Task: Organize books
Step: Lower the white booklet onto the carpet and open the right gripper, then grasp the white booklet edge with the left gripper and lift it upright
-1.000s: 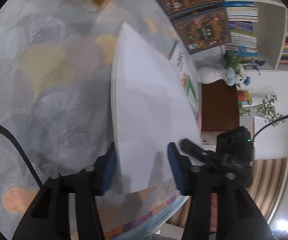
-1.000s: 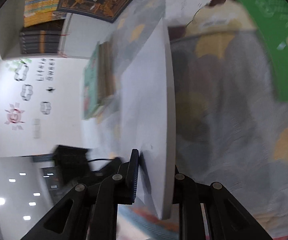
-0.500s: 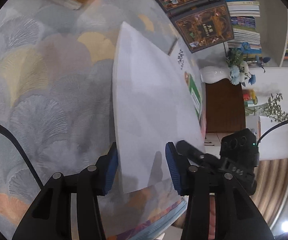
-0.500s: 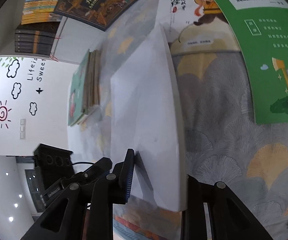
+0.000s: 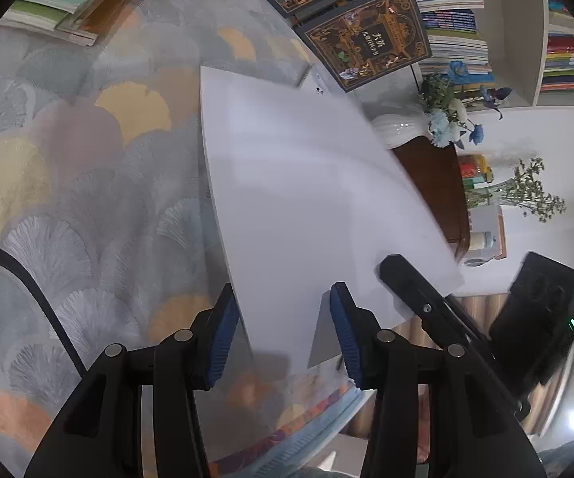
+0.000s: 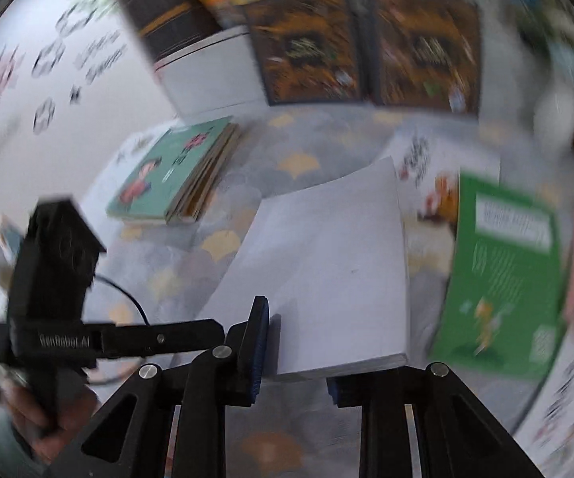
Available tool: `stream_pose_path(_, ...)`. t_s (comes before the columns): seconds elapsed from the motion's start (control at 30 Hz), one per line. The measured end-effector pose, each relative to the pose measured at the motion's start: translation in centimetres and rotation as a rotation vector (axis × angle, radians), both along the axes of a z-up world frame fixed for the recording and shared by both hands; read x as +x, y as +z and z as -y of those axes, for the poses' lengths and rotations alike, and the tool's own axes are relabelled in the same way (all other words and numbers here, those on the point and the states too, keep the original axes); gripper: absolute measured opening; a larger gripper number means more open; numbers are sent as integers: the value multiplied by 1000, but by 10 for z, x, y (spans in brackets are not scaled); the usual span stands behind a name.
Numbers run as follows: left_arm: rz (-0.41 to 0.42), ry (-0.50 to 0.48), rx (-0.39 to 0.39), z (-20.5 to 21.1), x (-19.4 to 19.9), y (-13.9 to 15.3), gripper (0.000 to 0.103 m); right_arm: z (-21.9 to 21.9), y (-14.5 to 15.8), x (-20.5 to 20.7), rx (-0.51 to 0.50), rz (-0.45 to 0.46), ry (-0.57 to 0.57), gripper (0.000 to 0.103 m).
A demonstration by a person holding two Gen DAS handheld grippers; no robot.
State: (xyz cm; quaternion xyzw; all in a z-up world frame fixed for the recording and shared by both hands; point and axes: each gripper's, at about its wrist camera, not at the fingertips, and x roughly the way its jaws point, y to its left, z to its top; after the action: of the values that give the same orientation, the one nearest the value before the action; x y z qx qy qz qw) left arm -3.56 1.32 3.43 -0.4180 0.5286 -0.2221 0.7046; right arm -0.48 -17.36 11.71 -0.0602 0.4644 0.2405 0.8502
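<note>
The white book point(image 6: 327, 275) is pinched at its near edge by the right gripper point(image 6: 291, 362), whose jaws are closed tight across its thickness. The left gripper point(image 5: 283, 338) straddles the same book's point(image 5: 307, 207) near corner, its blue pads point(image 5: 223, 338) part-way apart; whether they press on it cannot be told. Beneath both tools lies the fan-patterned cloth point(image 5: 80, 183). Just right of the right gripper lies a green book point(image 6: 506, 279); ahead and left sits a teal-covered stack point(image 6: 167, 175), with two dark ornate books point(image 6: 362, 44) beyond
</note>
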Motion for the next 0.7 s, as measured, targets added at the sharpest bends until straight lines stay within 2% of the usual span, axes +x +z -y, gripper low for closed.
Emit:
stream_pose_path(0.1,-1,7,-36,2,-8,-1,45,-8,11,-12,-99,64,96,24)
stream_pose_path(0.2,6,17,-60,-2,-23,-1,50,-5,19,-23,-122,73,178,23)
stream_pose_path(0.3,18,86,140,-34,-52,10,48,-21,26,-45,-180,142,282,22)
stream_pose_path(0.33,17,127,165,-49,-61,12,48,-36,27,-56,-253,203,340,22)
stream_pose_path(0.4,-1,255,190,-93,-88,18,48,-60,25,-73,-329,259,433,22)
stream_pose_path(0.5,5,363,228,-136,-114,29,48,-89,21,-89,-273,178,558,22)
stream_pose_path(0.53,7,390,264,-148,-122,34,48,-97,17,-93,-261,149,580,22)
stream_pose_path(0.57,7,405,287,-154,-126,37,49,-105,11,-96,-235,88,606,24)
stream_pose_path(0.6,4,418,312,-163,-132,40,50,-112,2,-98,-192,-8,639,33)
stream_pose_path(0.63,-5,419,325,-167,-135,39,52,-116,-6,-99,-155,-71,658,37)
stream_pose_path(0.7,-41,397,340,-172,-136,29,53,-119,-21,-103,-98,-145,649,41)
